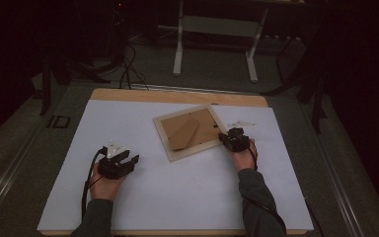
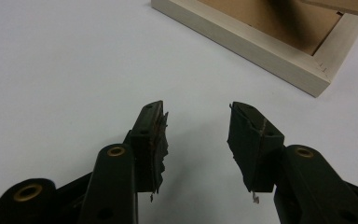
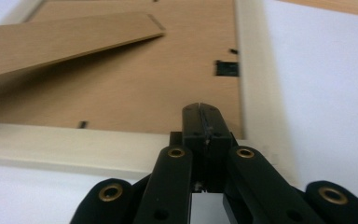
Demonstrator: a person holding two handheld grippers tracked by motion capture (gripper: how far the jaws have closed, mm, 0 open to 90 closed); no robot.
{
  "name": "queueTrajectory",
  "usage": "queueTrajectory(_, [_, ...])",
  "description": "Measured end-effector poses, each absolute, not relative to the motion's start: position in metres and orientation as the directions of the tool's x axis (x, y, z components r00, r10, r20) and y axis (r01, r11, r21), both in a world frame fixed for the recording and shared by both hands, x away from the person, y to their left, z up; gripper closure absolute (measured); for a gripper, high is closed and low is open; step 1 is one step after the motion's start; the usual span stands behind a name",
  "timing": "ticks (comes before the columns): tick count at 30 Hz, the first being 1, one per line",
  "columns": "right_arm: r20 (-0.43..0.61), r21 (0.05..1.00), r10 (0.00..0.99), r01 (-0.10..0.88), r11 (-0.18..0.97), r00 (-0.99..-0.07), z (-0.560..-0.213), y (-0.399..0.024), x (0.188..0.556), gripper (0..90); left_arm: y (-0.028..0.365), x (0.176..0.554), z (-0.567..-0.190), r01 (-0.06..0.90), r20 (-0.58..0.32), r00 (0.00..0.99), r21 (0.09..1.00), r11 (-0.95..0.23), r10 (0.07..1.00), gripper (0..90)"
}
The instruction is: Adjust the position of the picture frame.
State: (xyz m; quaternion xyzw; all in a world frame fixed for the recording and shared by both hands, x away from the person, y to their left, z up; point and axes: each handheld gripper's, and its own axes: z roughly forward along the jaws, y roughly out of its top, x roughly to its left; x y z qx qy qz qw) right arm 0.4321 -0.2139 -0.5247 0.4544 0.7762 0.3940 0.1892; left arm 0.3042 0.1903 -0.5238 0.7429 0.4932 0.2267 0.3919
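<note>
the picture frame [image 1: 190,131] lay face down mid-table on the white sheet [image 1: 177,192]. the right gripper [image 1: 231,139], jaws pressed together and empty, hovered over its corner, likely to work the backing. the left gripper [image 1: 123,163] rested apart, half open, holding nothing.

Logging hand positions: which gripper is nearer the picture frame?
Right. The right gripper is at the picture frame's near right corner; the left gripper rests apart on the white sheet.

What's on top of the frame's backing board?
A folded-out easel stand lies raised over the backing board of the picture frame. The board under the stand is hidden.
</note>
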Motion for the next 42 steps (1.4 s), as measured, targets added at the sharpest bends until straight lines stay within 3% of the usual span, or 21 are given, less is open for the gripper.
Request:
queueTrajectory(7, [0.003, 0.755, 0.867, 0.570, 0.325, -0.499, -0.523, -0.212, 0.445, 90.0, 0.190, 0.304, -0.524, 0.553, -0.048, 0.412, 0.807, -0.208, 0.910, 56.5])
queueTrajectory(19, [0.017, 0.739, 0.877, 0.597, 0.312, -0.480, -0.522, -0.215, 0.445, 90.0, 0.189, 0.303, -0.524, 0.552, -0.042, 0.413, 0.806, -0.214, 0.910, 56.5])
queueTrajectory(33, [0.063, 0.744, 0.868, 0.602, 0.288, -0.493, -0.523, -0.218, 0.424, 90.0, 0.183, 0.305, -0.526, 0.555, -0.036, 0.421, 0.800, -0.227, 0.906, 57.2])
queueTrajectory(42, [0.024, 0.744, 0.856, 0.581, 0.329, -0.516, -0.523, -0.212, 0.402, 90.0, 0.183, 0.307, -0.527, 0.560, -0.037, 0.422, 0.796, -0.228, 0.906, 59.8])
